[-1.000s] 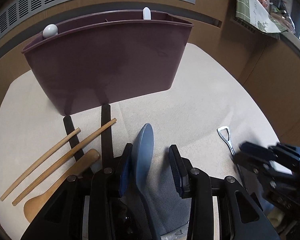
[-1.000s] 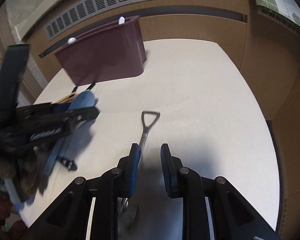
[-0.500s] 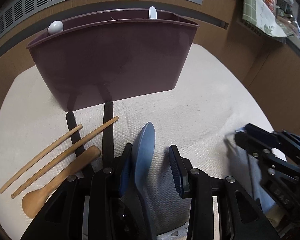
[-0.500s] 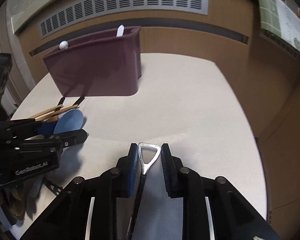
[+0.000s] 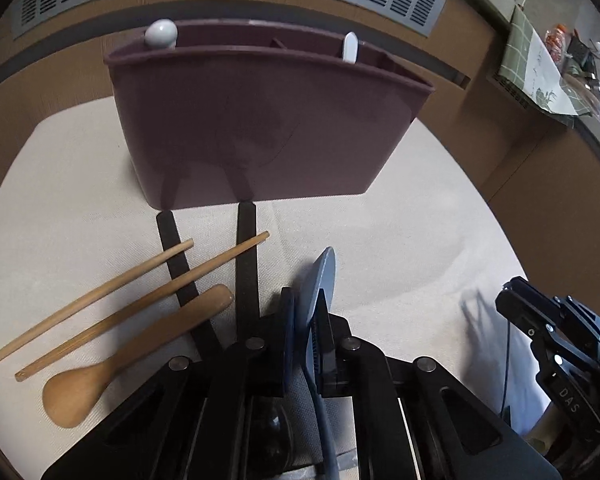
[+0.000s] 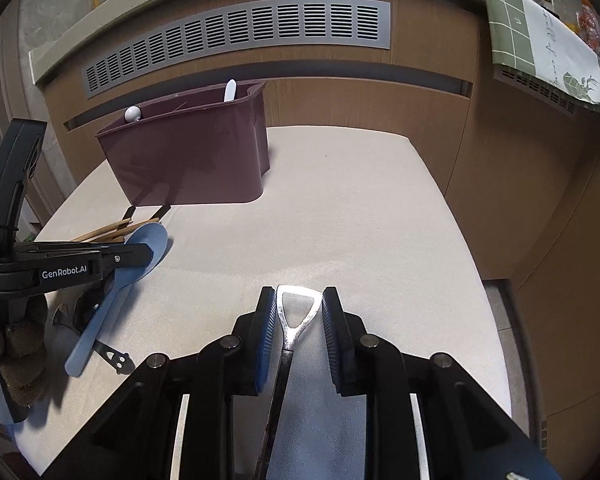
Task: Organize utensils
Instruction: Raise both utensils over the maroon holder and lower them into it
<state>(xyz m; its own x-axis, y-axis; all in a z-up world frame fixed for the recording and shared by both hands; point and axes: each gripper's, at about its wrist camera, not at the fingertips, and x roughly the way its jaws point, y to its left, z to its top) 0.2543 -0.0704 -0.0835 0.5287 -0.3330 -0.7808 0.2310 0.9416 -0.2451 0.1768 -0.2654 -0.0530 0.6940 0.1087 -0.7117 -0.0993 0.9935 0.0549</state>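
A maroon utensil caddy [image 5: 260,128] stands at the back of the beige table; it also shows in the right wrist view [image 6: 188,160]. A white ball-ended utensil [image 5: 161,33] and a white handle [image 5: 350,47] stick out of it. My left gripper [image 5: 305,312] is shut on a blue spoon [image 5: 320,280], bowl forward, held above the table; the spoon also shows in the right wrist view [image 6: 140,252]. My right gripper [image 6: 298,320] is shut on a metal utensil [image 6: 296,312] by its looped handle, lifted off the table.
Two wooden chopsticks [image 5: 100,300], a wooden spoon [image 5: 132,352] and two black sticks [image 5: 246,264] lie on the table [image 6: 360,208] in front of the caddy. Wooden cabinet walls with a grey vent [image 6: 236,36] ring the table.
My left gripper closed on the blue spoon and lifted it. My right gripper closed on the metal utensil and raised it off the table.
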